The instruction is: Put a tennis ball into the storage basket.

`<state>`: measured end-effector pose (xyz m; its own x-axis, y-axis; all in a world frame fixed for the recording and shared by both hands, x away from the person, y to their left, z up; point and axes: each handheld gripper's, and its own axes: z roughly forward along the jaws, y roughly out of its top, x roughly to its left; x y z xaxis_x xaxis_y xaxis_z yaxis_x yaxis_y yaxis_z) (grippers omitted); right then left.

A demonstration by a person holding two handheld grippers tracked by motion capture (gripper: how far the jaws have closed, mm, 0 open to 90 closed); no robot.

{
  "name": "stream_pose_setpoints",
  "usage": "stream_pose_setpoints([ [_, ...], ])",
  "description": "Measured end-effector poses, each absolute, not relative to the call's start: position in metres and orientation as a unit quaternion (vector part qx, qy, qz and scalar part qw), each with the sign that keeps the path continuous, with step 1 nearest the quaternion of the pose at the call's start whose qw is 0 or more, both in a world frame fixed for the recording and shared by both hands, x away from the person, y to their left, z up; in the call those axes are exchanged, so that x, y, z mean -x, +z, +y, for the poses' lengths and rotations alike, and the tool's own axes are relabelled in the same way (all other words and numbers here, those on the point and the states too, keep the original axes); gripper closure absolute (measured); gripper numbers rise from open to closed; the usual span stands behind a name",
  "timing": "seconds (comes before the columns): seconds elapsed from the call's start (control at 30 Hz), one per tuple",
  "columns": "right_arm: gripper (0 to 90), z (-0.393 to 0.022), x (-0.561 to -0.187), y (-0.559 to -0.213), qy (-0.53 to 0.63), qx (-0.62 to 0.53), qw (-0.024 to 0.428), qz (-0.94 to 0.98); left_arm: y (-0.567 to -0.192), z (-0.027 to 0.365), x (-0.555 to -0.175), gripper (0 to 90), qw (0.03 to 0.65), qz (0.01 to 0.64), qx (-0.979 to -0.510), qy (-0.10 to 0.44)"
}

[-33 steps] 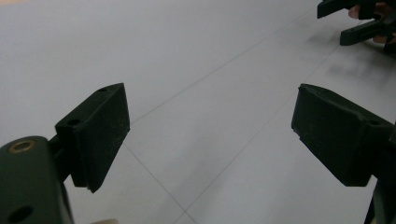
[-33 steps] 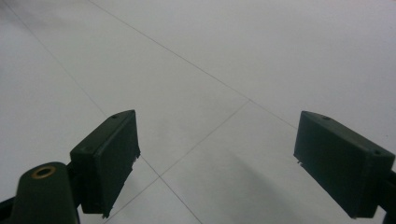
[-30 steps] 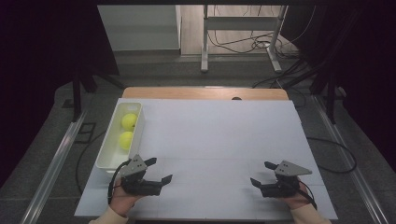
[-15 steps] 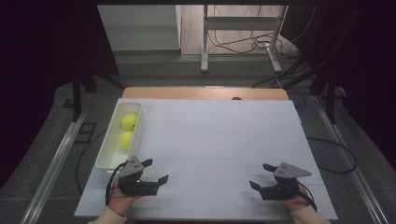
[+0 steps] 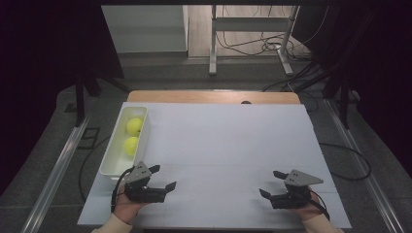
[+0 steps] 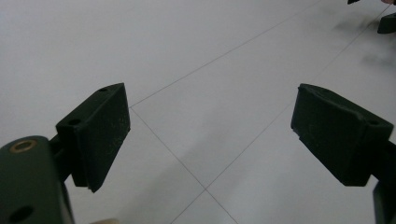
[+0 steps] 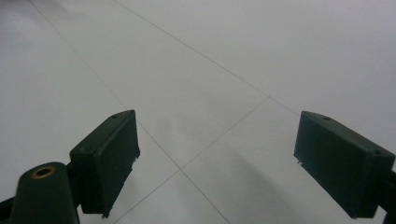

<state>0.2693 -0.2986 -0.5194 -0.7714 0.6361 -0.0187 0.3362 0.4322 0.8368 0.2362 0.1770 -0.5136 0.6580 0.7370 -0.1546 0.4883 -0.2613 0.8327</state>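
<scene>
Black two-jaw left gripper point(image 5: 163, 177) and right gripper point(image 5: 270, 183), grey three-cornered top plates, brass screws, trailing black cables; cream sleeves point(image 5: 111, 225).

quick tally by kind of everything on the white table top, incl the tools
yellow-green balls: 2, one behind the other, both in the tray
white tray: 1
tools: 2, left tool and right tool, both open and holding nothing
total: 5
</scene>
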Motion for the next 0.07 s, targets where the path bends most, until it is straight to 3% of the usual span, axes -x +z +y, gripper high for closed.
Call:
stream_pose_setpoints([
  [0.07,14.0,-0.2993,-0.269,-0.5195,0.447,-0.292,0.167,0.829,-0.5133,0.1759,-0.2365,12.7,0.465,0.391,-0.783,0.134],
])
